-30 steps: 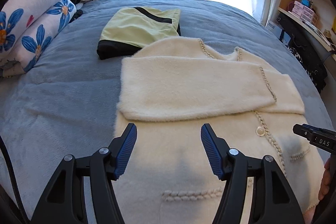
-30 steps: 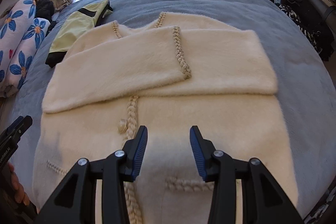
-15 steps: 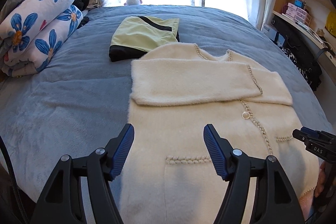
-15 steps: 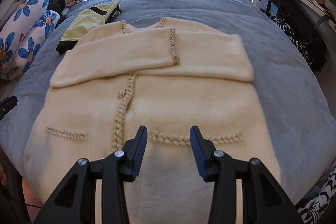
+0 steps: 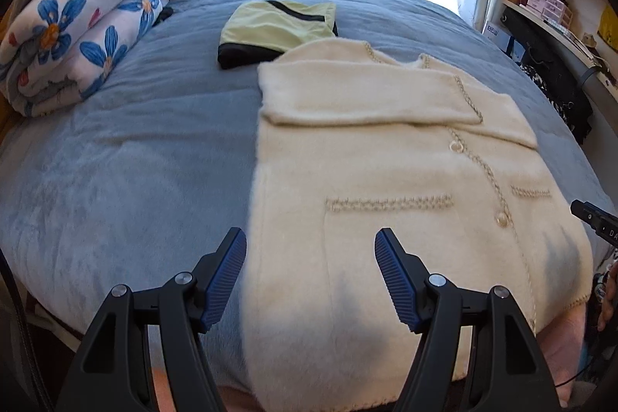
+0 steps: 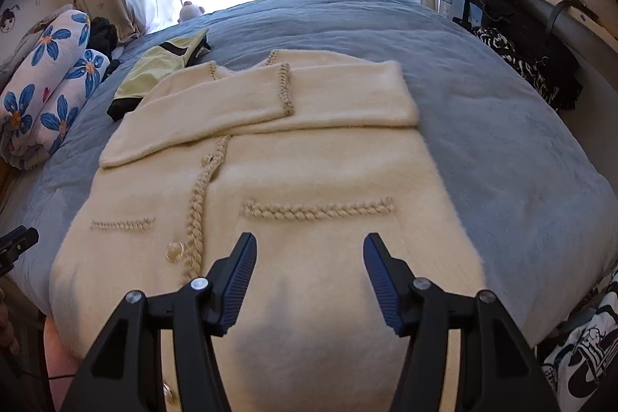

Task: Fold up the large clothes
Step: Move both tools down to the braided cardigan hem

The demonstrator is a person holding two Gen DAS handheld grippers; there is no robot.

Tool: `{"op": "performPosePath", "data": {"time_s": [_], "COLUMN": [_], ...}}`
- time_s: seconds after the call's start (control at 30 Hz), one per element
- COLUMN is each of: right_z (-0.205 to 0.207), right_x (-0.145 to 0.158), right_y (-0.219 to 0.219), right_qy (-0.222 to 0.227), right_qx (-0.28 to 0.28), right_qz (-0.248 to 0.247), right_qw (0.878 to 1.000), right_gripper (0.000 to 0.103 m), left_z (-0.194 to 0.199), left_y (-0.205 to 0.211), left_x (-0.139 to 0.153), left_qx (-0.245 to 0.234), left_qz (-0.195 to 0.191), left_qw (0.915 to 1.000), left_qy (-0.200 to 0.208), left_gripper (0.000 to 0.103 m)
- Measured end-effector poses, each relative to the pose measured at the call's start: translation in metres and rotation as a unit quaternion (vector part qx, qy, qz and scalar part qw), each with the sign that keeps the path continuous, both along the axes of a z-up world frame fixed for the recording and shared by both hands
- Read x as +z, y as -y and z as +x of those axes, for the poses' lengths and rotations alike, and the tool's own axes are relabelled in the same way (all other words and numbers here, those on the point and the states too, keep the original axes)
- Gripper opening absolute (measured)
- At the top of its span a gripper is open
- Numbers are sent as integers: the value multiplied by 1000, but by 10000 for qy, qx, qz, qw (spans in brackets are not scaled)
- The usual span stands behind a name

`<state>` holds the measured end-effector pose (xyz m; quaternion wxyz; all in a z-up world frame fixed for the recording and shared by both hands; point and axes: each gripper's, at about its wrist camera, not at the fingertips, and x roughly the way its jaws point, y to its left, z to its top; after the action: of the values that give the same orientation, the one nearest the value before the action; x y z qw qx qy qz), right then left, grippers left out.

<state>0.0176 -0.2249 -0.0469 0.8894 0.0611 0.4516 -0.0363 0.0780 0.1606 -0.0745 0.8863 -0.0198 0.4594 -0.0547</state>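
Note:
A cream fuzzy cardigan [image 5: 386,157] with braided trim lies flat on the blue bed, both sleeves folded across its chest; it also shows in the right wrist view [image 6: 293,172]. Its hem hangs over the near bed edge. My left gripper [image 5: 311,271] is open and empty above the cardigan's lower left edge. My right gripper [image 6: 309,275] is open and empty above the lower right part, near the right pocket trim [image 6: 318,209]. The right gripper's tip [image 5: 595,222] shows at the right edge of the left wrist view.
A folded yellow-green and black garment [image 5: 276,29] lies beyond the cardigan's collar. A rolled floral blanket [image 5: 73,37] sits at the bed's left. The blue bed cover [image 5: 135,157] spreads left of the cardigan. Shelves and dark clothes [image 6: 533,37] stand to the right.
Both grippers have pulled back toward the near bed edge, from over the cardigan's middle to over its hem. Both stay open and empty. The cardigan has not moved.

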Motion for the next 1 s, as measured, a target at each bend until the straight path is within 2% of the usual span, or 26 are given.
{"op": "performPosePath", "data": {"time_s": [0.17, 0.3, 0.5, 0.73, 0.83, 1.0], "right_z": [-31, -56, -85, -103, -102, -93], "right_x": [4, 5, -11, -36, -49, -68], "right_y": [9, 29, 65, 96, 106, 114], "right_qy": [232, 402, 115, -191, -290, -455], "right_qx": [123, 95, -104, -240, -282, -252], "right_qz": [-726, -861, -627, -210, 8, 348], "right_qw": [9970, 9954, 9979, 9993, 9992, 9980], "right_gripper": [58, 58, 58, 58, 58, 57], "left_z": [-24, -41, -51, -48, -46, -43], "left_y": [-20, -33, -38, -32, -30, -34], "left_x": [-18, -34, -55, -79, -86, -94], "left_qx": [-12, 53, -12, -349, -436, -459], "left_qz": [-266, -366, -481, -611, -628, -873], "left_qw": [9994, 9988, 9973, 9929, 9920, 9894], "left_qy": [-242, -328, -546, -963, -1006, -1062], "left_gripper": [68, 68, 68, 68, 68, 70]}}
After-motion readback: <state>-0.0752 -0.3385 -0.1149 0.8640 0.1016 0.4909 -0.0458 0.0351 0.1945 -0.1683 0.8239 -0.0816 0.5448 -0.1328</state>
